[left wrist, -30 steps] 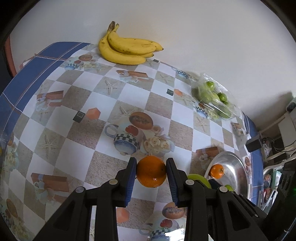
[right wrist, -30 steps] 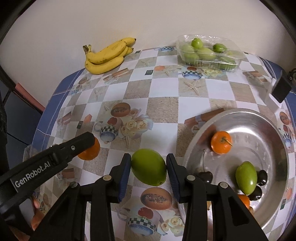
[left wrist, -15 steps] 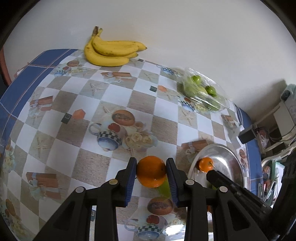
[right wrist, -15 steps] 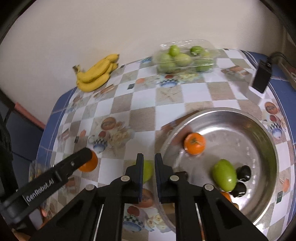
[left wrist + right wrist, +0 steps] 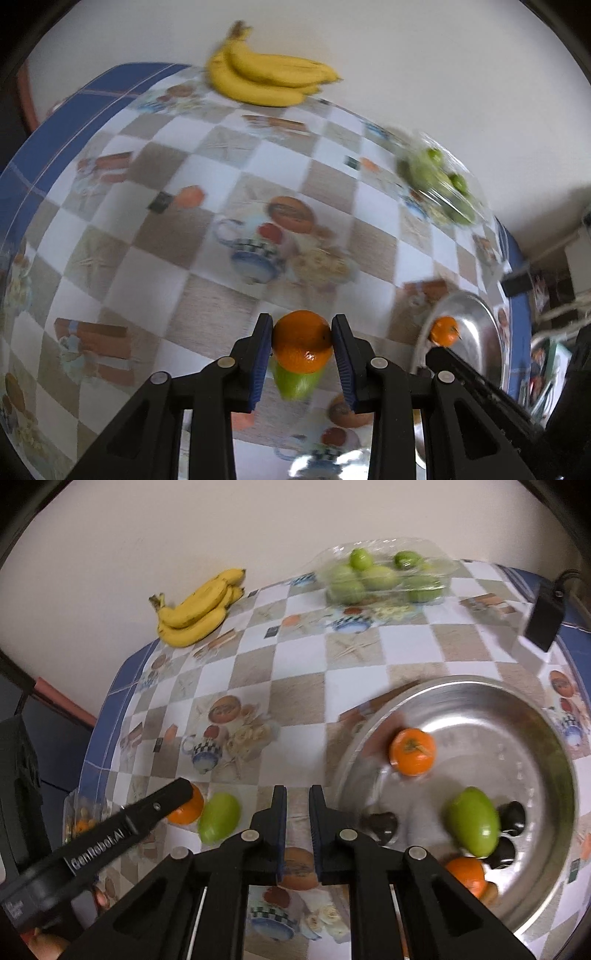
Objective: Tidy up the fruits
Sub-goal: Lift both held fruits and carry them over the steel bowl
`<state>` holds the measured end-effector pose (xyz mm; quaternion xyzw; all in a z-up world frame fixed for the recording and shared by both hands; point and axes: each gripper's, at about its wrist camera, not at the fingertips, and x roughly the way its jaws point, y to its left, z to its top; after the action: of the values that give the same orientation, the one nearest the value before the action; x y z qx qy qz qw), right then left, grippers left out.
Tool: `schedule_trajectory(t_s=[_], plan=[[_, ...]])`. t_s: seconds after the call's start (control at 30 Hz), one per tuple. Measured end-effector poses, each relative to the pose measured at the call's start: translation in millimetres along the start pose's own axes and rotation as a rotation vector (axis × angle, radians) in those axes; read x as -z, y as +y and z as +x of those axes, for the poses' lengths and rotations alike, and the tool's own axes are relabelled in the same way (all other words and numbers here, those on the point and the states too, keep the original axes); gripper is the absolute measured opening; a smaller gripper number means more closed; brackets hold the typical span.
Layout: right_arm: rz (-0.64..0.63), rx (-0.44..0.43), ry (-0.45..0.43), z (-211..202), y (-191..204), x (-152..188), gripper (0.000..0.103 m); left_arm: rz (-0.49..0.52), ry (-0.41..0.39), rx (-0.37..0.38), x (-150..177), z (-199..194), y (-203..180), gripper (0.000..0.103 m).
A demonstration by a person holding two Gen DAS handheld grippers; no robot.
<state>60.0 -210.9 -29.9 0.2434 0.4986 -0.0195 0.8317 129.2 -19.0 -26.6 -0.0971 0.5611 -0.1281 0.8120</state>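
Observation:
My left gripper [image 5: 302,341] is shut on an orange [image 5: 302,339] and holds it above the table. It also shows in the right wrist view [image 5: 177,805], with the orange [image 5: 188,808] beside a green mango [image 5: 218,821] lying on the tablecloth. The mango shows under the orange in the left wrist view [image 5: 295,382]. My right gripper [image 5: 297,801] is nearly shut and holds nothing, left of the steel bowl [image 5: 546,716]. The bowl holds two oranges [image 5: 412,751], a green mango [image 5: 474,825] and dark fruits [image 5: 511,814].
A bunch of bananas [image 5: 201,609] lies at the back by the wall. A clear plastic tray of green fruits [image 5: 384,576] stands at the back right. A black adapter [image 5: 545,618] sits at the table's right edge. A small packet [image 5: 79,818] lies at the left edge.
My right gripper let go of the green mango, closed to a narrow gap and drew back and right toward the bowl. My left gripper moved right with the orange, over the mango.

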Motion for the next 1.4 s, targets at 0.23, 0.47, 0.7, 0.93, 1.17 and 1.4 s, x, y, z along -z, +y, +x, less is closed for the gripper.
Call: schedule_trajectory(t_s=[0.23,0.47,0.7,0.93,1.17,1.4], plan=[[-0.041,-0.017,0.031,16,23,1,0.012,-0.057,0.077,-0.016,2,22,23,0.035],[-0.047,-0.009,0.048,22,28,2,0.013,-0.055,0.126,0.020,8,34,17,0.035],[-0.045,-0.021,0.086,31,30,6,0.033,-0.104,0.153,0.035,9,41,26,0.035],[-0.101,0.005,0.126,47,43,12,0.043,-0.187,0.113,0.030,2,32,50,0.035],[-0.133,0.012,0.194,66,48,21,0.044,-0.190,0.115,0.047,1,32,51,0.035],[-0.205,0.053,0.199,67,57,24,0.044,-0.194,0.112,0.051,0,31,50,0.035]])
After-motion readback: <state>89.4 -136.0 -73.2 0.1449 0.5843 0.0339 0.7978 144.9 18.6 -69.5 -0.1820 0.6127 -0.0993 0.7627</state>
